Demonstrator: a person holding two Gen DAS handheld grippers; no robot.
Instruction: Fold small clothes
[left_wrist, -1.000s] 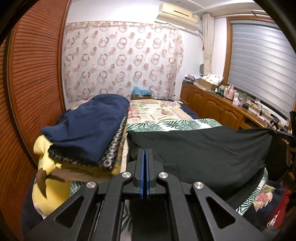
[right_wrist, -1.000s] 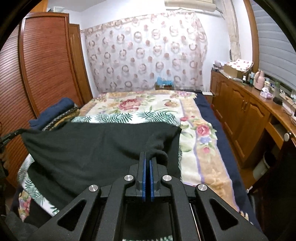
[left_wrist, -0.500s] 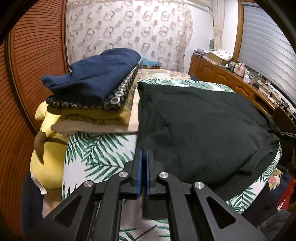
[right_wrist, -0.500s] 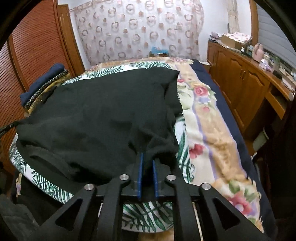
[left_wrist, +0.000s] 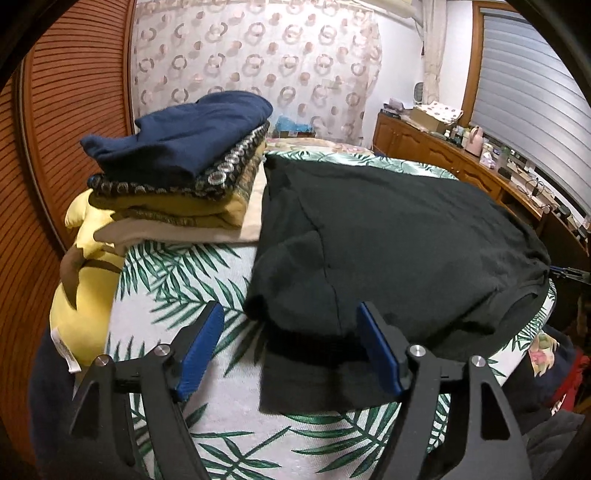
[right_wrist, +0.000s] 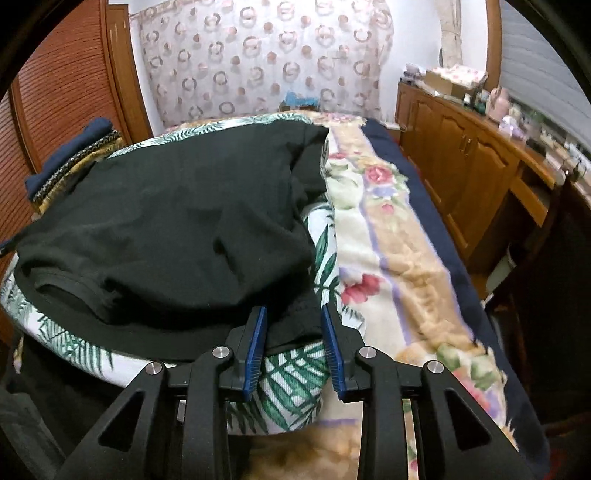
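- Bedroom walls and a ringed curtain (left_wrist: 255, 62) are framing the leaf-print sheet (left_wrist: 177, 280) on the bed where we are working, with wooden cabinets (right_wrist: 461, 162) running along the right side.
- We are laying the black garment (left_wrist: 388, 229) flat across that sheet; a second ago we were holding it stretched in the air between both tools, and now it is resting on the bed with its near hem hanging over the front edge.
- Our left gripper (left_wrist: 291, 350) is opening, its blue pads already standing wide, and the near left corner of the cloth is lying between them without being pressed.
- Our right gripper (right_wrist: 291, 347) is opening too (more slowly, the gap being narrow so far), with the right corner of the garment sitting loose between its pads.
- Both tools are sitting lower than a second ago, close above the bed edge.
- We are judging this as the end of the spreading step: the garment is down and being let go, so the folding proper is yet to begin.
- A stack of folded clothes (left_wrist: 184, 166) is sitting just beside the garment's left edge, topped by a navy piece, with a yellow plush toy (left_wrist: 81, 288) slumping at the bed's left corner.
- The cloth is bunching somewhat near the right corner, so we are expecting to smooth it before folding.
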